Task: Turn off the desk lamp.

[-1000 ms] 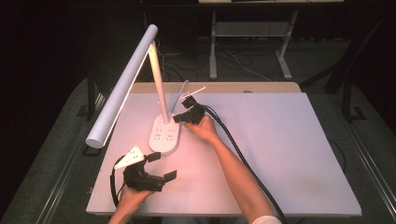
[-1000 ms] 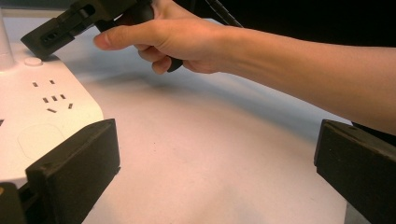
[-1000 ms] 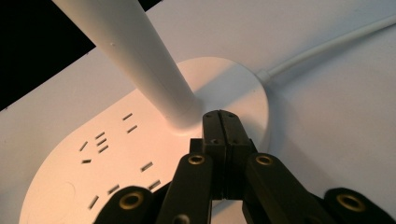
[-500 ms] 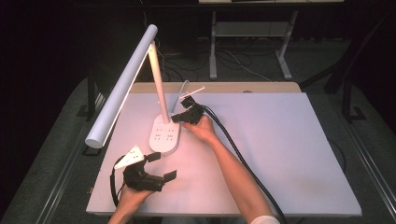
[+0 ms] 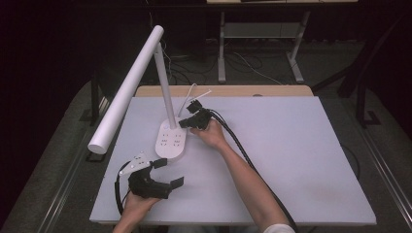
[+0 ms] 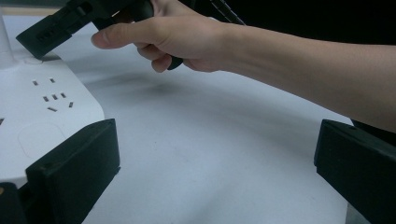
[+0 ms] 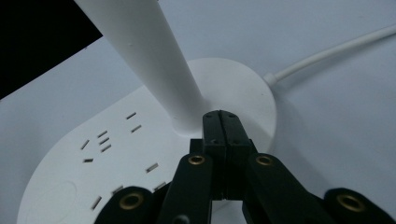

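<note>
A white desk lamp stands on the table, its oval base (image 5: 171, 141) carrying socket slots and its stem (image 5: 164, 87) rising to a long tube head (image 5: 127, 90). My right gripper (image 5: 186, 123) is shut, with nothing between the jaws, its tip at the base right beside the foot of the stem (image 7: 154, 60); the right gripper (image 7: 221, 119) looks pressed close over the base (image 7: 116, 158). My left gripper (image 5: 167, 172) is open, low over the table in front of the base, one jaw near the base's edge (image 6: 42, 107).
The lamp's white cable (image 7: 336, 49) runs off the back of the base toward the table's far edge. Black gripper cables (image 5: 243, 150) trail along the right forearm. The white table (image 5: 291, 145) stretches wide to the right.
</note>
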The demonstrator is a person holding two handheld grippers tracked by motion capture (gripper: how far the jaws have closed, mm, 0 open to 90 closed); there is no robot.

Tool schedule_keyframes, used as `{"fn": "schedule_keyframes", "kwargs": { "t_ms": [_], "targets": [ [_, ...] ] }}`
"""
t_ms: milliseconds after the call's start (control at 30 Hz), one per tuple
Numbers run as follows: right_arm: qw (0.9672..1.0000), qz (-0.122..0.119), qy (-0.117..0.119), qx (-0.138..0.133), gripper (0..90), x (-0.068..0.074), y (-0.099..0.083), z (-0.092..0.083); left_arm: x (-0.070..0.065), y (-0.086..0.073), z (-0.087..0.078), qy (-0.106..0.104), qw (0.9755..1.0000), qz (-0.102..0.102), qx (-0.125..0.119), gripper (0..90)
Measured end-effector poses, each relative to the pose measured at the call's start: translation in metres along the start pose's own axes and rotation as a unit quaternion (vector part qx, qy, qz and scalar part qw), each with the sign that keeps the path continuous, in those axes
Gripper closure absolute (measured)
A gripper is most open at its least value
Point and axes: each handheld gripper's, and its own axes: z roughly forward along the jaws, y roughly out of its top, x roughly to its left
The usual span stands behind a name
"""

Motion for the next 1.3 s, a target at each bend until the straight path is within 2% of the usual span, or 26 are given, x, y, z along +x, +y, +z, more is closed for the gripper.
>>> {"fn": "schedule_keyframes", "kwargs": {
  "t_ms": [67, 167, 233, 433, 533, 700, 833, 1167, 1300],
  "targets": [
    [1.0000, -0.008, -0.003, -0.001, 90.0, 0.0009, 0.0006, -0.0007, 0.0001, 0.0000, -0.0002, 0.001, 1.0000, 0.000, 0.000, 0.0],
    [1.0000, -0.007, -0.001, -0.002, 90.0, 0.0008, 0.0006, -0.0004, -0.0008, 0.0001, 0.0004, 0.000, 1.0000, 0.000, 0.000, 0.0],
    [1.0000, 0.002, 0.006, -0.004, 90.0, 0.0007, 0.0002, 0.0000, -0.0010, 0.0001, 0.0009, -0.001, 1.0000, 0.002, 0.001, 0.0],
    [1.0000, 0.002, 0.003, -0.009, 90.0, 0.0002, -0.0008, 0.0012, -0.0004, -0.0001, 0.0006, 0.000, 1.0000, 0.000, 0.001, 0.0],
    [0.9998, 0.012, 0.004, -0.015, 90.0, -0.0004, -0.0027, 0.0018, -0.0007, 0.0001, 0.0006, 0.000, 1.0000, 0.001, 0.001, 0.0],
    [0.9998, 0.003, -0.009, -0.015, 90.0, 0.0034, -0.0032, 0.0024, -0.0015, 0.0000, 0.0014, -0.001, 1.0000, 0.002, 0.002, 0.0],
    [0.9998, 0.007, -0.009, -0.015, 90.0, 0.0034, -0.0031, 0.0020, -0.0013, 0.0001, 0.0013, -0.001, 1.0000, 0.003, 0.003, 0.0],
    [0.9998, -0.008, -0.009, -0.013, 90.0, 0.0071, -0.0023, -0.0014, -0.0004, 0.0000, 0.0015, -0.001, 1.0000, 0.002, 0.002, 0.0],
    [0.9997, -0.005, -0.006, -0.024, 90.0, 0.0078, -0.0015, -0.0065, -0.0004, 0.0001, 0.0015, 0.000, 1.0000, 0.003, 0.002, 0.0]
  ]
}}
